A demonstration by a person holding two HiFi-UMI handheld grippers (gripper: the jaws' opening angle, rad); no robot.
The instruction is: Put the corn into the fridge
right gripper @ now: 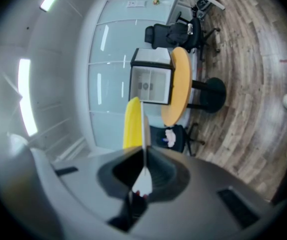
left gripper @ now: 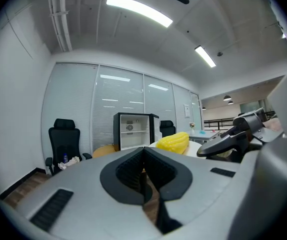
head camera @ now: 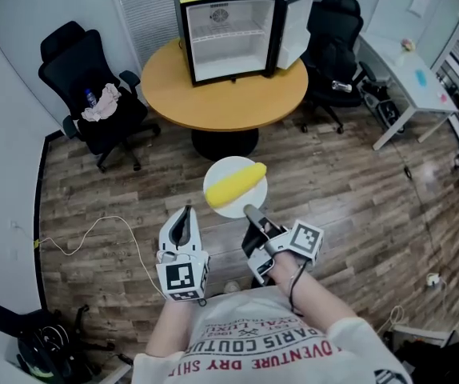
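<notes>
corn (head camera: 236, 183) not yet in fridge (head camera: 228, 32). it lies on a round white plate (head camera: 223, 169), whose rim the right claw (head camera: 250, 211) pinches, well short of the wooden table (head camera: 213, 102). fridge stands open. left claw (head camera: 185, 217) closed, empty. corn yellow, knobbly, tapered; plate smooth, thin.

Head view: shirt (head camera: 269, 342) cut off by the 6 o'clock edge. Plate (head camera: 223, 169) rim hidden at its 5 o'clock, where the right tongs (head camera: 252, 212) cover it. Chair (head camera: 77, 62) at 10 o'clock: bundle (head camera: 101, 102) on the seat, possibly cloth plus a bottle, too small to tell.
Right gripper view: plate edge-on, corn (right gripper: 131, 124) partly behind it.
Left gripper view: counter (left gripper: 103, 150) mostly hidden behind the left tongs (left gripper: 143, 156).
</notes>
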